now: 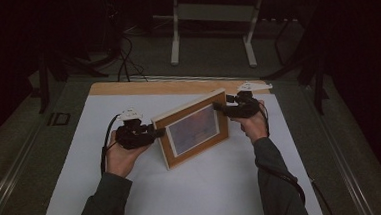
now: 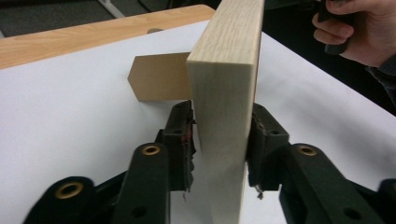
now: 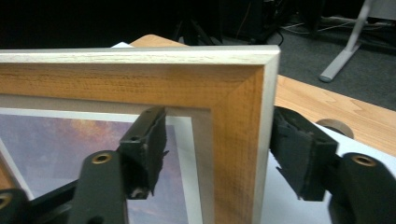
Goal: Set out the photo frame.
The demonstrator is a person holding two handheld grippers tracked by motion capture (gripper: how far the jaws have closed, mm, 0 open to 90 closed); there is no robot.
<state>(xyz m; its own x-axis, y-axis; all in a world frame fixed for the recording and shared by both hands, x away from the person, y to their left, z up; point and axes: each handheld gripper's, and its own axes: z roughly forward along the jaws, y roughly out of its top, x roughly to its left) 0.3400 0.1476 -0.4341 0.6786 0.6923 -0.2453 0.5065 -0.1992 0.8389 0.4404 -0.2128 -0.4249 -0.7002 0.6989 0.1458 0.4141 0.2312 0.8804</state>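
Note:
A wooden picture frame (image 1: 195,130) with a purple-orange print stands upright on its long side, on the white sheet (image 1: 208,186). My left gripper (image 1: 160,133) holds the frame's left end. In the left gripper view both pads (image 2: 182,135) press on the two faces of the pale edge (image 2: 224,93). A brown cardboard easel leg (image 2: 159,77) sticks out behind the frame. My right gripper (image 1: 218,106) straddles the upper right corner (image 3: 233,107). One pad (image 3: 147,140) stands in front of the glass, the other behind the back with a thin gap, so the jaws are open.
The white sheet covers most of a wooden table top, whose bare strip (image 1: 152,87) runs along the far edge. Beyond the table are a white metal stand (image 1: 210,16) and cables on a dark floor. Free sheet lies in front of the frame.

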